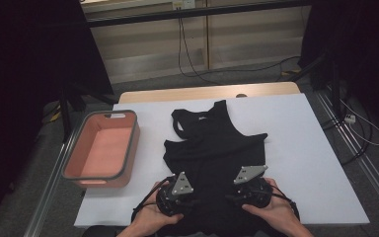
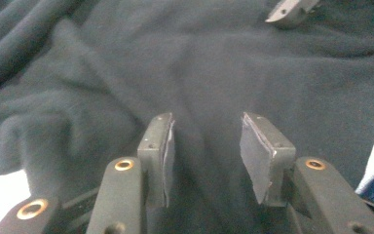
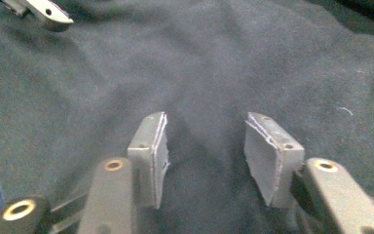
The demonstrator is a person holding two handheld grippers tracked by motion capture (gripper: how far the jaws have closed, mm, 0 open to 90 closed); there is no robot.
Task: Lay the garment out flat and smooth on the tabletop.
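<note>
A black tank top (image 1: 217, 143) lies flat on the white table cover (image 1: 306, 148), straps toward the far side. A hand holds each gripper over the garment's near end. My left gripper (image 1: 192, 201) stands open, and in the left gripper view its jaws (image 2: 208, 119) hover over dark fabric (image 2: 126, 73) with nothing between them. My right gripper (image 1: 232, 197) is open too; the right gripper view has its jaws (image 3: 207, 119) spread just above the cloth (image 3: 224, 58). The two grippers point inward toward each other, a short gap apart.
An empty pink bin (image 1: 103, 148) with a grey rim sits on the table's left part. White cover lies bare to the right of the garment. Beyond the table's wooden far edge (image 1: 207, 93), cables (image 1: 187, 59) trail over the floor.
</note>
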